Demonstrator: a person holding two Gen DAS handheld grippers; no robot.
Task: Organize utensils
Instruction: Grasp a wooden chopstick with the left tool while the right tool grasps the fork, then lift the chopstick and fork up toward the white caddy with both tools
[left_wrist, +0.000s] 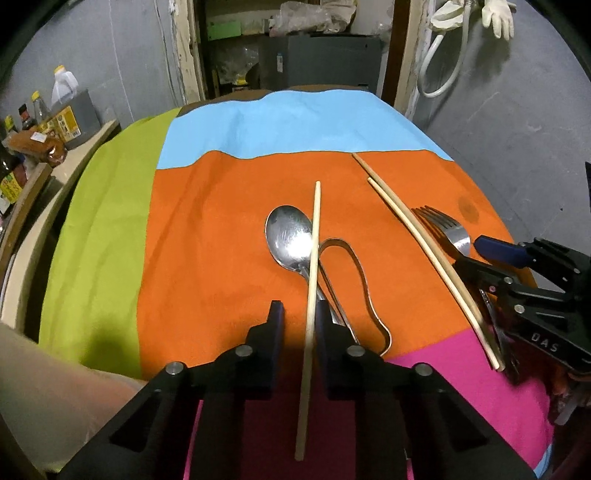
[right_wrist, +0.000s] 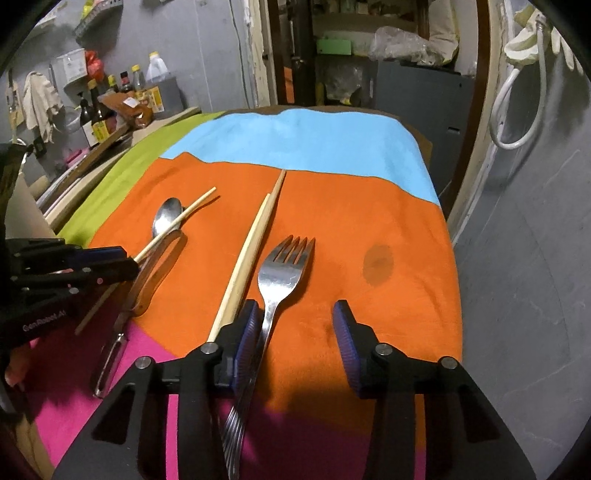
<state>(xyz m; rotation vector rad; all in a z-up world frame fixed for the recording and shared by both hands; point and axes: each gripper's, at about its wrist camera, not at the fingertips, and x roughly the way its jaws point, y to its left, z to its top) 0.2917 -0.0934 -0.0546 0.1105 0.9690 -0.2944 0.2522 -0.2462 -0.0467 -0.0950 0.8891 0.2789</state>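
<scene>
Left tongs (left_wrist: 300, 317) clamped on single chopstick (left_wrist: 312, 280), lifted and angled over spoon (left_wrist: 290, 236) on orange patch of tabletop cloth (left_wrist: 207, 221). Looped metal peeler (left_wrist: 354, 273) just right of spoon. Right tongs (right_wrist: 297, 317) apart, astride fork (right_wrist: 282, 273) handle (left pad touching or nearly, can't tell). Chopstick pair (right_wrist: 255, 243) flat on cloth, just left of fork, btw fork and spoon.

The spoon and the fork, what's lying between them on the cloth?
A metal loop-shaped utensil sits right beside the spoon, then a pair of chopsticks lies next to the fork. The left wrist view shows it best.
</scene>
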